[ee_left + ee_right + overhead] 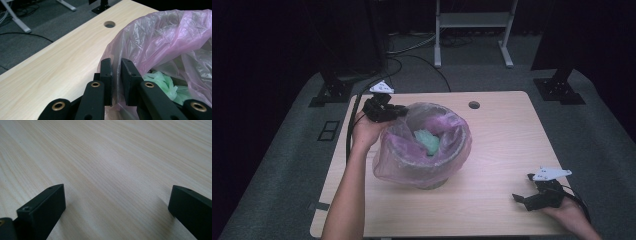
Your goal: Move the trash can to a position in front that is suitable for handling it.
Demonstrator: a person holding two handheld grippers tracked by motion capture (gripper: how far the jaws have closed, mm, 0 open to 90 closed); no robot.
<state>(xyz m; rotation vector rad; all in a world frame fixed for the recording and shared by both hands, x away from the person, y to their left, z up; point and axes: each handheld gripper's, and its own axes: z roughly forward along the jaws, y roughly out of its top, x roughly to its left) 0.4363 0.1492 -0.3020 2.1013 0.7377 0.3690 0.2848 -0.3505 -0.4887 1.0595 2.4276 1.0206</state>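
Observation:
A round bin lined with a thin pink plastic bag (422,150) stands in the middle of the wooden table (502,150). Crumpled green material (428,141) lies inside it. My left gripper (398,113) is at the bin's far left rim. In the left gripper view my left gripper (116,62) has its jaws nearly together, with the edge of the pink bag (160,37) pinched between them and the green material (162,82) beyond. My right gripper (524,188) rests low at the table's near right, and in the right gripper view it (117,192) stands open over bare wood.
A round cable hole (474,105) sits in the table's far edge, also seen as the hole (109,24) in the left gripper view. Black stands (329,90) and a white frame (472,30) stand on the grey floor behind the table.

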